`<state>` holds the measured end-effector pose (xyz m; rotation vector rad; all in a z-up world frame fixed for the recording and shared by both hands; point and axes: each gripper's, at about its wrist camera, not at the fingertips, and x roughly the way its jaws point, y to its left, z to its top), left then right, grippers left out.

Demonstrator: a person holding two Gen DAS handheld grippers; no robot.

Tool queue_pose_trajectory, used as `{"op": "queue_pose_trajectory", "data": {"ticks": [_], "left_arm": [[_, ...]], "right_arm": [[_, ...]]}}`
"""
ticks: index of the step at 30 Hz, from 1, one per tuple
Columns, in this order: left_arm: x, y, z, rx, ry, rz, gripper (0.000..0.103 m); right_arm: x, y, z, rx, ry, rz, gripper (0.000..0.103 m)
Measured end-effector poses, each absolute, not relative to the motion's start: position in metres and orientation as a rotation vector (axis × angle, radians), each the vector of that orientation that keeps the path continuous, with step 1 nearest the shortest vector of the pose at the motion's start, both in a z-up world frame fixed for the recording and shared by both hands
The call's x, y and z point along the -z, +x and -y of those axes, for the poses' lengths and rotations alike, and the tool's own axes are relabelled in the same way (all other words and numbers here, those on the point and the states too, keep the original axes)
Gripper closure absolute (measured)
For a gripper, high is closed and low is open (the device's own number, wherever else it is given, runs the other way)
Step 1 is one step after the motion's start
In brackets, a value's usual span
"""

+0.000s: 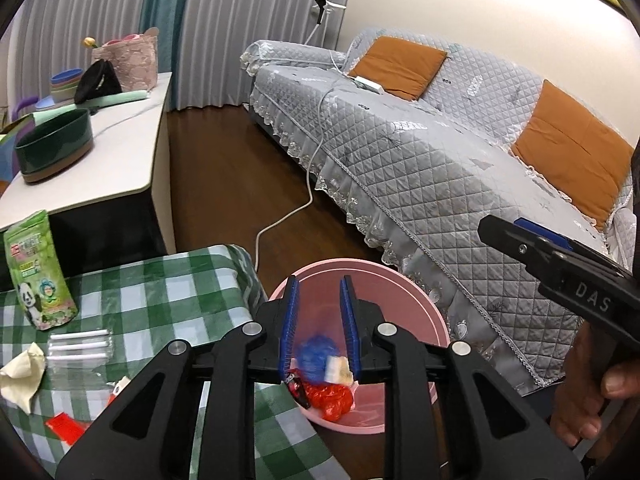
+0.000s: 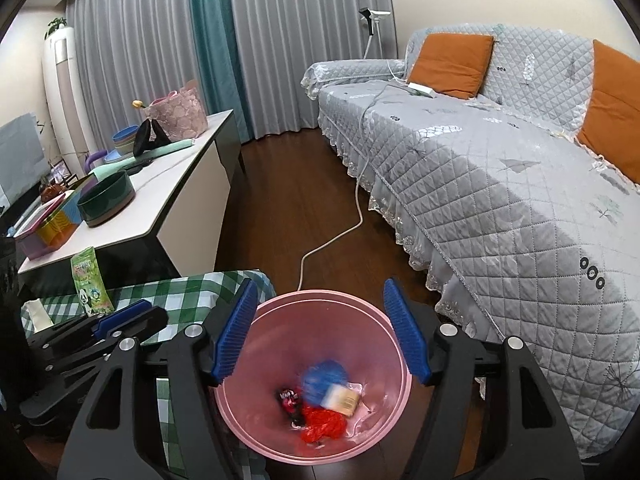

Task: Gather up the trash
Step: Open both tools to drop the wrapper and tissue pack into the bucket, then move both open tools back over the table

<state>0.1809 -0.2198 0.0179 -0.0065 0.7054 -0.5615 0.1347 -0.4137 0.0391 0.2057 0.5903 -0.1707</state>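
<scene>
**Both tongs open over the pink bin**

The left tongs [image 1: 319, 320] hang above the pink bin [image 1: 432, 312] with only a narrow gap between the blue pads, and nothing is between them. The right tongs [image 2: 322, 332] are above the same bin [image 2: 394, 420] with the pads spread wide, also empty. In the left wrist view the right tongs [image 1: 520, 236] come in from the right edge, held by a hand [image 1: 588, 396].

The bin stands on the dark wooden floor, just beside the bench with the green checked cloth [image 1: 160, 300] and near the grey quilted sofa [image 1: 440, 160]. Inside the bin lie a blue crumpled piece [image 2: 323, 378], a red plastic bag [image 2: 322, 426], a small pale packet [image 2: 342, 398] and a small dark wrapper [image 2: 289, 397]. The blue piece and the pale packet look blurred.

On the bench are a green pouch with a panda [image 1: 38, 268] standing upright, a clear packet with white sticks [image 1: 80, 346], a crumpled cream paper [image 1: 22, 374] and a red scrap [image 1: 66, 426]. A white cable [image 1: 288, 212] runs from the sofa down to the floor.
</scene>
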Motion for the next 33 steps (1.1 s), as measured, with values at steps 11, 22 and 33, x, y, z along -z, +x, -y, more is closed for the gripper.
{"op": "queue_pose_trajectory", "data": {"ticks": [11,22,33], "left_arm": [[-0.041,0.158,0.163,0.496,-0.018,-0.668,0.082],[-0.063,0.139,0.053,0.347,-0.043,-0.617,0.082],[-0.041,0.135,-0.06,0.141,-0.157,-0.622,0.082]], "right_arm": [[-0.048,0.131,0.385,0.106,0.189,-0.544,0.04],[-0.053,0.125,0.321,-0.053,0.132,-0.518,0.051],[-0.035,0.134,0.255,-0.219,0.066,-0.571,0.058]]}}
